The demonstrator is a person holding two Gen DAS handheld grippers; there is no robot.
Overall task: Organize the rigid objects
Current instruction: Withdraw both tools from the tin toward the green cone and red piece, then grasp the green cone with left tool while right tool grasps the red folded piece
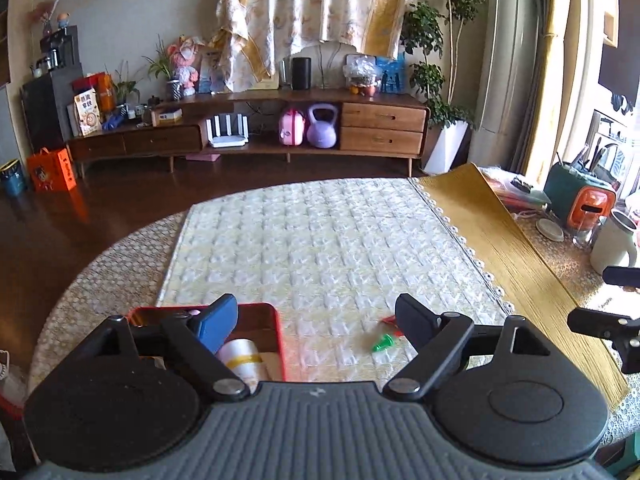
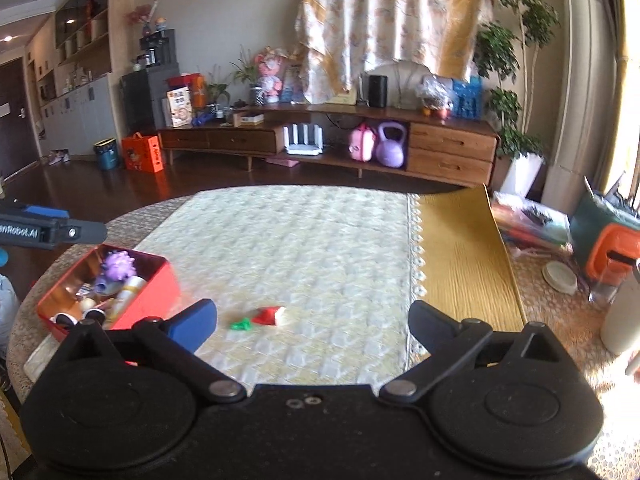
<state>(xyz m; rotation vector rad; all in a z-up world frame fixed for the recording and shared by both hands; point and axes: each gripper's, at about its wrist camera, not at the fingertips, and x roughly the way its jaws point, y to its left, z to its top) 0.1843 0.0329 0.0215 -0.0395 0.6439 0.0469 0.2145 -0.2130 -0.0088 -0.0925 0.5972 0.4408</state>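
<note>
Red tin box [image 2: 132,304] sits at the quilted mat's [image 2: 304,248] left edge, holding a purple spiky ball [image 2: 118,265] and small toys. A green toy [image 2: 241,324] and red-white piece [image 2: 272,315] lie beside it. Left gripper [image 1: 316,320], marked "enRobot.AI", and right gripper [image 2: 312,320] are both spread wide and empty.

red tin [image 1: 276,320]: contents mostly hidden by left gripper [image 1: 316,322] | green piece [image 1: 383,343]: blurred
</note>
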